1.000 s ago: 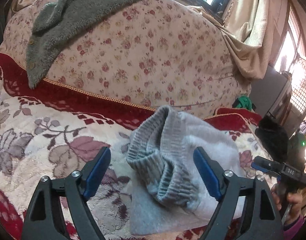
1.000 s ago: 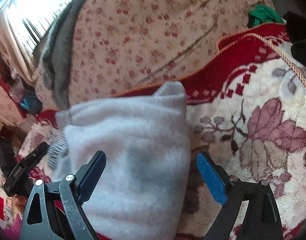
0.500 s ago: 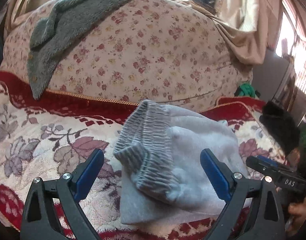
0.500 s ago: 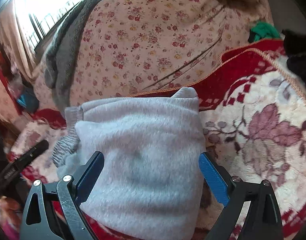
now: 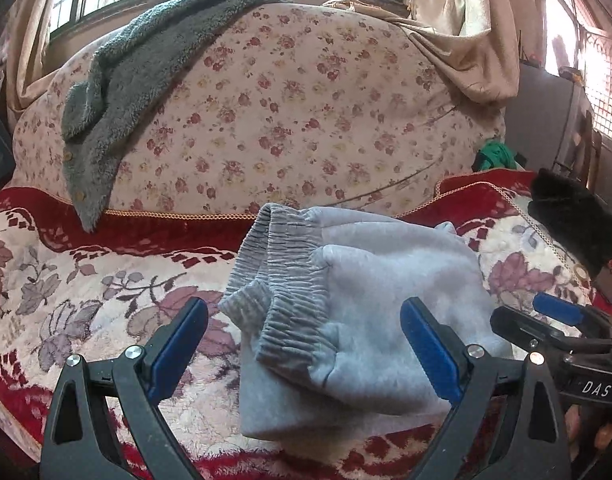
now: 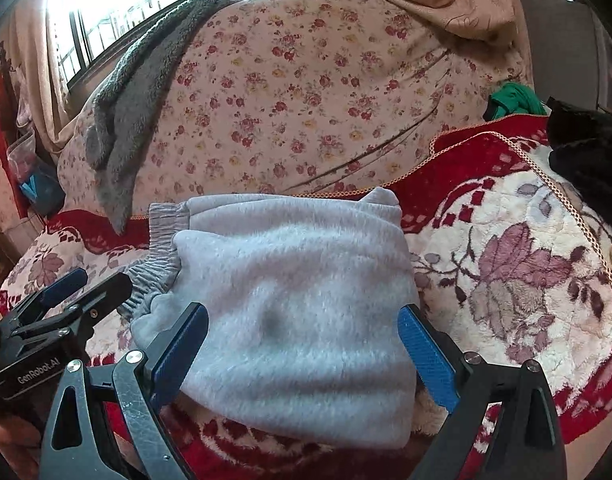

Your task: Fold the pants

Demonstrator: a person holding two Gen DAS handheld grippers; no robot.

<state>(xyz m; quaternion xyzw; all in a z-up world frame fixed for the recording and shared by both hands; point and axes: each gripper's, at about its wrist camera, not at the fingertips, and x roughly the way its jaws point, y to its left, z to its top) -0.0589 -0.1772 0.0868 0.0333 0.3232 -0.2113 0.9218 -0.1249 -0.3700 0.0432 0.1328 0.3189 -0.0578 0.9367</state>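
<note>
The grey fleece pants (image 5: 370, 312) lie folded into a compact bundle on the floral blanket (image 5: 86, 300), in the lower middle of both views, the ribbed elastic waistband (image 5: 290, 280) bunched and curling up at the bundle's 9 o'clock side in the left wrist view. You appear to be at the tail end of the fold, judging by the stacked layers; what remains is likely only to flatten that raised waistband or square the edges. Your left gripper (image 5: 304, 344) hangs above the near edge with its blue pads spread wide, holding nothing; your right gripper (image 6: 302, 344) does the same from the opposite side. Beyond the bundle, at 12 o'clock, rises a flowered cushion (image 5: 286, 120) draped with a grey fluffy garment (image 5: 146, 72).
</note>
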